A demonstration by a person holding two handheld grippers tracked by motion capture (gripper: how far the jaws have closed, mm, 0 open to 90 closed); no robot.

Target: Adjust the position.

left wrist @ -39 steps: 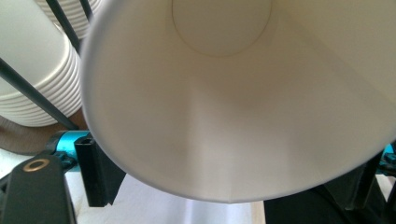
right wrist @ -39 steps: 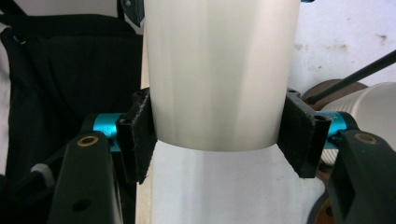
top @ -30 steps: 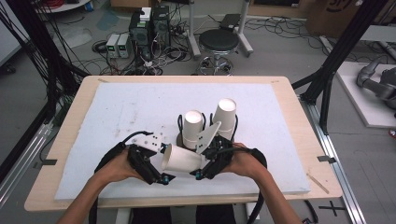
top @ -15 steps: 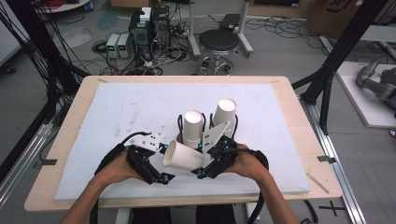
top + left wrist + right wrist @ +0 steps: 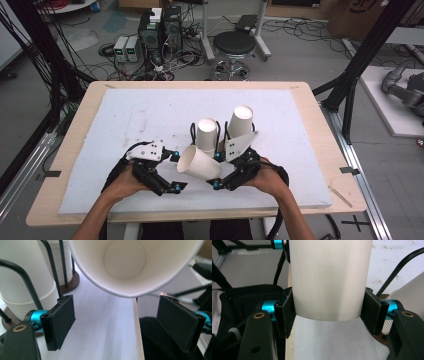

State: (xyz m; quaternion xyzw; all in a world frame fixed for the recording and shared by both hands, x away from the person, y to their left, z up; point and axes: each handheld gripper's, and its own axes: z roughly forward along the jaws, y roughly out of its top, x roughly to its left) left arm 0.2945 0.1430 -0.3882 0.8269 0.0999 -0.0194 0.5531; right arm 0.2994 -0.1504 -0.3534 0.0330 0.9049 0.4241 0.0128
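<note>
Cup (image 5: 199, 163) lay on its side in the air, just above the white mat (image 5: 125, 120), near the front edge of the table (image 5: 80, 107), its open mouth turned toward the left gripper (image 5: 172, 170). And the right gripper (image 5: 216, 170) had it: both black pads (image 5: 287, 315) pressed against the cup's wall near its base, one on each side, clenched firm. In the right gripper view the cup (image 5: 329, 280) rose straight up between the jaws. Over on the other side, the left gripper's jaws stood wide apart, gripping nothing, with the cup's rim hanging just beyond and above the pads (image 5: 61, 320); its view looked right into the cup (image 5: 125, 262), down to the round bottom. Just behind the two grippers stood two stacks of cups, mouths down, in black wire holders: the near stack (image 5: 206, 132) upright, the far stack (image 5: 241, 121) leaning a little to the right. Both hands (image 5: 122, 182) rested low near the table's front edge.
</note>
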